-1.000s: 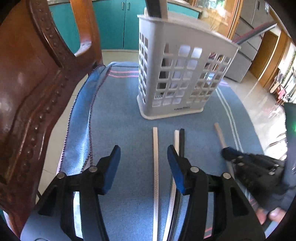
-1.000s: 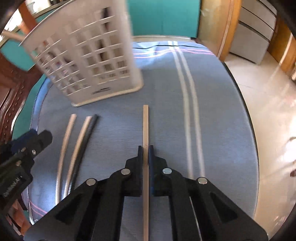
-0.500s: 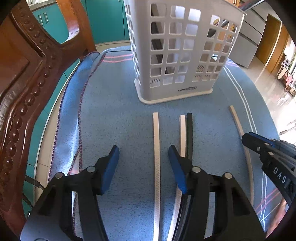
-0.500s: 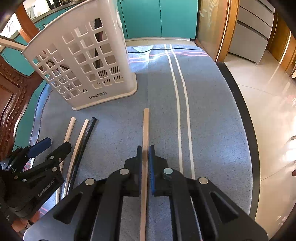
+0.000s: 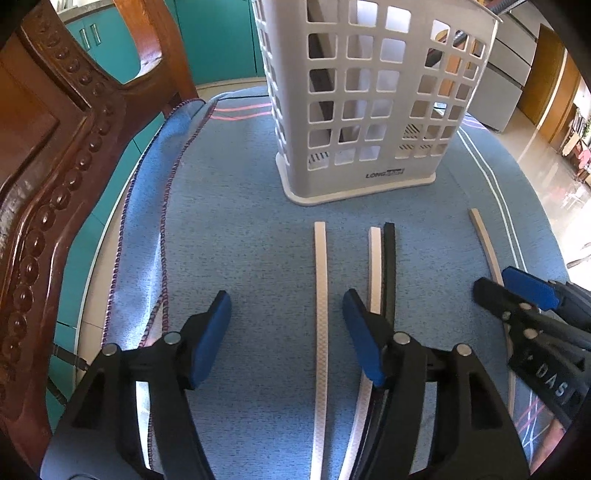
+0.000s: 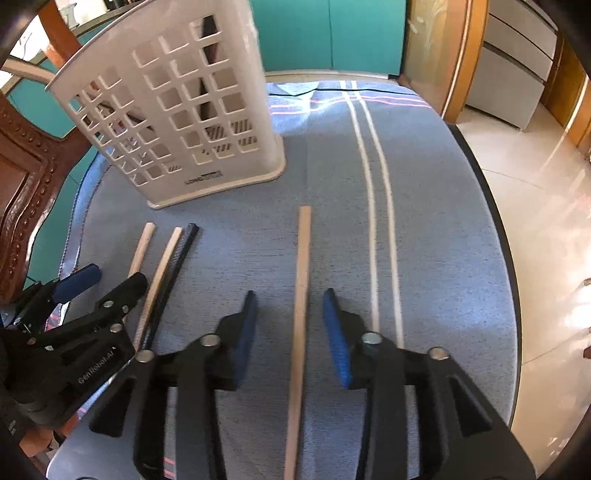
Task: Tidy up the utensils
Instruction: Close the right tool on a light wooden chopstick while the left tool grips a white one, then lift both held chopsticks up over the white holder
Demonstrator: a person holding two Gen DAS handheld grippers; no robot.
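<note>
A white slotted utensil basket point(image 5: 369, 96) stands on the blue cloth, also in the right wrist view point(image 6: 177, 110); a dark utensil stands inside it. My left gripper point(image 5: 286, 321) is open, its jaws either side of a white chopstick point(image 5: 320, 295). A second white chopstick point(image 5: 373, 266) and a black one point(image 5: 388, 266) lie just right of it. My right gripper point(image 6: 290, 321) is open with a wooden chopstick point(image 6: 301, 295) lying on the cloth between its jaws. The right gripper also shows in the left wrist view point(image 5: 517, 291).
A carved wooden chair back point(image 5: 55, 147) stands close on the left. The blue striped cloth point(image 6: 424, 221) covers a round table whose edge point(image 6: 491, 206) drops to a tiled floor on the right. Teal cabinets point(image 6: 332, 33) stand behind.
My right gripper has opened and let go of the wooden chopstick, which now lies on the cloth. Both grippers have come nearer the basket.
</note>
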